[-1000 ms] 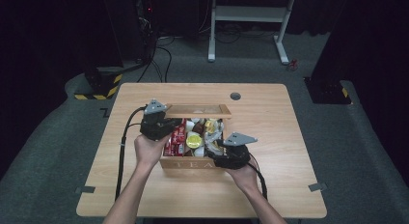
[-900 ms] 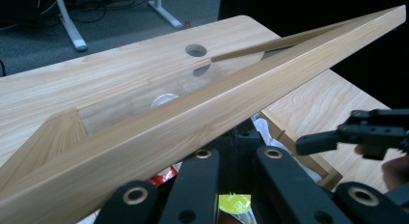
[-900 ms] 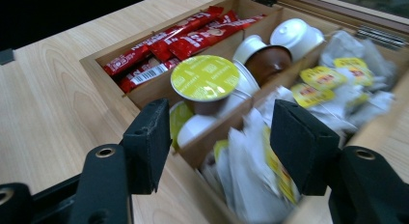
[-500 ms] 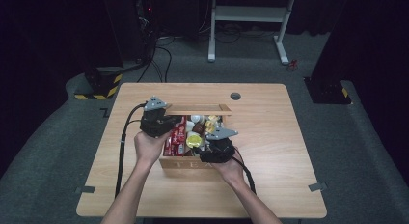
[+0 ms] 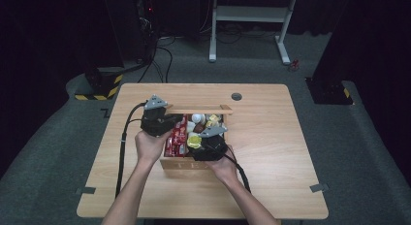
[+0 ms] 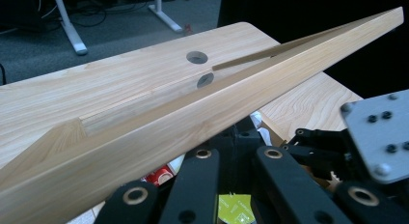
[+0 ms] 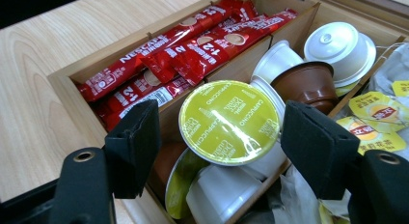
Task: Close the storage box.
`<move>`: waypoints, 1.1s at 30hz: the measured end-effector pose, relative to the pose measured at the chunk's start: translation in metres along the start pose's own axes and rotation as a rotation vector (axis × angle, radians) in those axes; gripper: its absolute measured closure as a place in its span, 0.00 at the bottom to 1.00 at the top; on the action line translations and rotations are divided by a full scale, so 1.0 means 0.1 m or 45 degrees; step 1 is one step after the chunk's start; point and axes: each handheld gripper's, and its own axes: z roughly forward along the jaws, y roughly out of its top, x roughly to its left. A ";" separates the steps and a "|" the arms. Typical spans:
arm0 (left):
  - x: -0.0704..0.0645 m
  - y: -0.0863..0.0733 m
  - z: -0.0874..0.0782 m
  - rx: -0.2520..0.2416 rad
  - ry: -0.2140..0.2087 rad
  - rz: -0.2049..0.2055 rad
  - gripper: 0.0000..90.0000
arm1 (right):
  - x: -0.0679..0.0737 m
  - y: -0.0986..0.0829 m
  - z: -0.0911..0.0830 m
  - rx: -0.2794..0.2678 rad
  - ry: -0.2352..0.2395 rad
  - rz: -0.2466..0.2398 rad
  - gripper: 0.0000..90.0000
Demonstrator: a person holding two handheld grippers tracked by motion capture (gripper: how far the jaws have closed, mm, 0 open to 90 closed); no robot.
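Observation:
A wooden box (image 5: 184, 163) stands mid-table with its lid (image 5: 198, 108) raised at the far side. It holds red Nescafe sachets (image 7: 193, 45), coffee capsules and yellow tea bag tags (image 7: 381, 115). My right gripper (image 7: 222, 132) is open, one jaw on each side of a capsule with a yellow-green Cappuccino lid (image 7: 229, 122), neither jaw touching it. My left gripper (image 5: 162, 122) sits at the lid's left end. In the left gripper view the lid (image 6: 202, 108) crosses over its jaws, which stand close together with their tips hidden.
A white capsule (image 7: 337, 48) and a brown one (image 7: 308, 86) lie just beyond the yellow-green one. A round cable hole (image 5: 236, 96) sits in the table behind the box. The right gripper's grey plate (image 6: 381, 132) is close by in the left gripper view.
My right gripper has moved left and forward over the box, down to the capsules. The left gripper and the raised lid have stayed put.

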 end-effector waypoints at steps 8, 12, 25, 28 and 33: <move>0.00 0.01 0.00 0.000 -0.005 -0.005 1.00 | 0.00 0.04 0.09 0.054 -0.017 0.027 0.35; 0.01 0.01 0.00 0.000 -0.010 -0.008 1.00 | 0.02 0.05 0.13 0.089 -0.038 0.032 0.37; 0.00 -0.01 0.00 -0.002 -0.009 -0.001 1.00 | 0.04 0.05 0.11 0.071 -0.072 0.012 0.42; 0.00 -0.02 0.00 -0.002 -0.010 0.000 1.00 | 0.04 0.05 0.10 0.059 -0.075 0.015 0.42; 0.00 -0.03 0.00 -0.002 -0.009 0.003 1.00 | 0.02 0.05 0.05 0.042 -0.065 0.021 0.42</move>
